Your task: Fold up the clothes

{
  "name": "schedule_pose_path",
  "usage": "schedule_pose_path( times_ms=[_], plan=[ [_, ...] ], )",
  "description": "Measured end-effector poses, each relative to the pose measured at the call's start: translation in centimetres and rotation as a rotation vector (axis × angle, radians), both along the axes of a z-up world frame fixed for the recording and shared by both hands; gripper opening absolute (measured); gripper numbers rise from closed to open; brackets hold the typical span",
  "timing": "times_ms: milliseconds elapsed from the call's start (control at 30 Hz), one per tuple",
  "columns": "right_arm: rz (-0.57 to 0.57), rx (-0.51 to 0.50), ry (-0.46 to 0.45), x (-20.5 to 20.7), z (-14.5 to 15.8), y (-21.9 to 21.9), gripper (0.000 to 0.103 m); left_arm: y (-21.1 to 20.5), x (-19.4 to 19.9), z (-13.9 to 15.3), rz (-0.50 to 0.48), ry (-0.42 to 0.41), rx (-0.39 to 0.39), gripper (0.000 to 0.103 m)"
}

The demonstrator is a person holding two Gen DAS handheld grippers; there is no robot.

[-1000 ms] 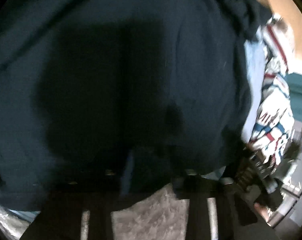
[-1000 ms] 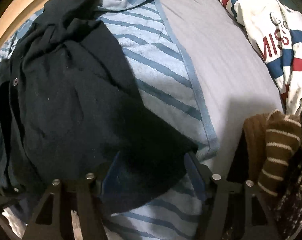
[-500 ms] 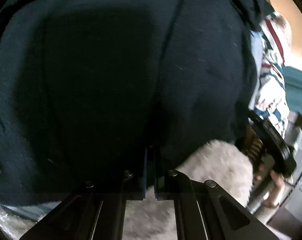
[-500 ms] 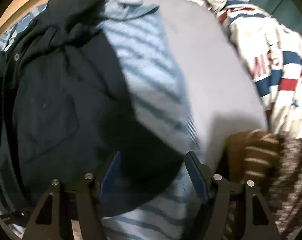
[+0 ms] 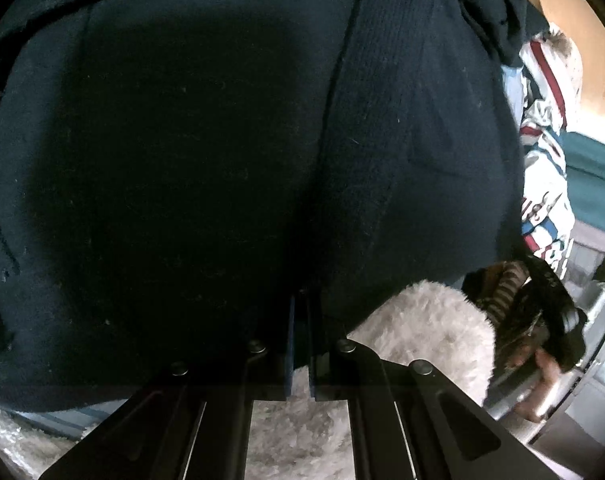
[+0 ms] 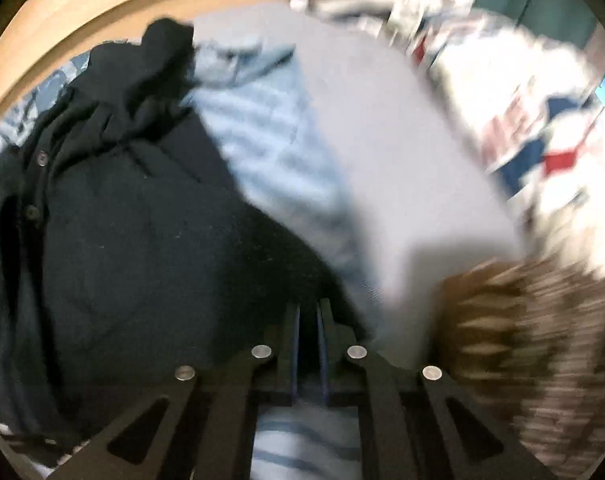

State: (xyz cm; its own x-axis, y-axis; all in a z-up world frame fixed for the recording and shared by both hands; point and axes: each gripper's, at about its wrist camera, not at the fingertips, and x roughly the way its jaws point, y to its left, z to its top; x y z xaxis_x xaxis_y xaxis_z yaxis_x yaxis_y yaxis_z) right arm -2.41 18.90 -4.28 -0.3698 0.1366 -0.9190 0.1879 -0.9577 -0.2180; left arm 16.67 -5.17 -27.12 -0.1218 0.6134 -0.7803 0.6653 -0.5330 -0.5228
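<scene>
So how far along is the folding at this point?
Early. Nothing looks folded yet. In hand: both grippers, left and right, are pinched on the dark garment's lower edge. Left: fold it, then the striped blue item beneath and the rumpled white printed top.

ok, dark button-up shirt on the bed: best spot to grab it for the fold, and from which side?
Take the dark shirt by its near hem edge, coming from above and from the near side. That edge lies thin and free over the striped blue towel, unlike the bunched collar end at the far side. Both the left gripper and right gripper are already shut on it there.
</scene>
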Motion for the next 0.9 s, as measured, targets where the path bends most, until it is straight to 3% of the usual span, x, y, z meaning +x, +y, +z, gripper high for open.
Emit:
schedule_pose_path(
  times_ms=[100,233,267,300,400,433,500,567,600,667,767,867,900],
  plan=[
    [0.005,0.117,-0.045,-0.1,-1.9,0.1,0.004,0.9,-0.5,-0.6,-0.028,-0.006,0.01,0.005],
    [-0.012,0.116,-0.154,-0.2,-5.2,0.6,0.005,1.2,-1.4,-0.5,-0.071,0.008,-0.031,0.005],
    [-0.012,0.13,-0.17,-0.1,-5.7,0.5,0.01,1.2,-1.7,-0.4,-0.088,0.008,-0.039,0.005],
    [-0.012,0.146,-0.187,-0.1,-6.3,0.5,0.023,1.1,-1.9,-0.4,-0.092,0.006,-0.043,0.005],
    [-0.01,0.189,-0.224,-0.1,-7.1,0.5,0.044,-0.1,-2.5,-0.4,-0.031,-0.022,-0.014,0.007],
    [-0.011,0.185,-0.224,0.0,-6.8,0.5,0.047,-0.7,-2.6,-0.3,-0.005,-0.028,-0.011,0.012],
    [0.003,0.121,-0.201,0.6,-5.0,0.2,0.065,-2.0,-2.7,0.6,0.035,-0.022,-0.038,0.027],
    [0.034,0.053,-0.165,1.0,-3.2,-0.5,0.072,-3.3,-3.0,2.0,0.078,0.006,-0.089,0.067],
    [0.06,0.021,-0.148,1.1,-2.4,-1.1,0.072,-4.0,-3.2,2.9,0.103,0.029,-0.127,0.072],
    [0.119,-0.054,-0.13,1.1,-1.7,-2.3,0.072,-5.6,-3.7,4.7,0.149,0.073,-0.196,0.073],
    [0.168,-0.161,-0.228,0.9,-3.8,-3.7,0.071,-5.9,-3.9,5.9,0.172,0.127,-0.22,0.073],
    [0.193,-0.158,-0.366,1.5,-7.4,-4.3,0.05,-5.3,-4.3,6.3,0.165,0.146,-0.202,0.074],
    [0.177,-0.085,-0.396,1.7,-8.7,-3.8,0.048,-3.7,-3.7,6.0,0.163,0.134,-0.206,0.073]
  ],
)
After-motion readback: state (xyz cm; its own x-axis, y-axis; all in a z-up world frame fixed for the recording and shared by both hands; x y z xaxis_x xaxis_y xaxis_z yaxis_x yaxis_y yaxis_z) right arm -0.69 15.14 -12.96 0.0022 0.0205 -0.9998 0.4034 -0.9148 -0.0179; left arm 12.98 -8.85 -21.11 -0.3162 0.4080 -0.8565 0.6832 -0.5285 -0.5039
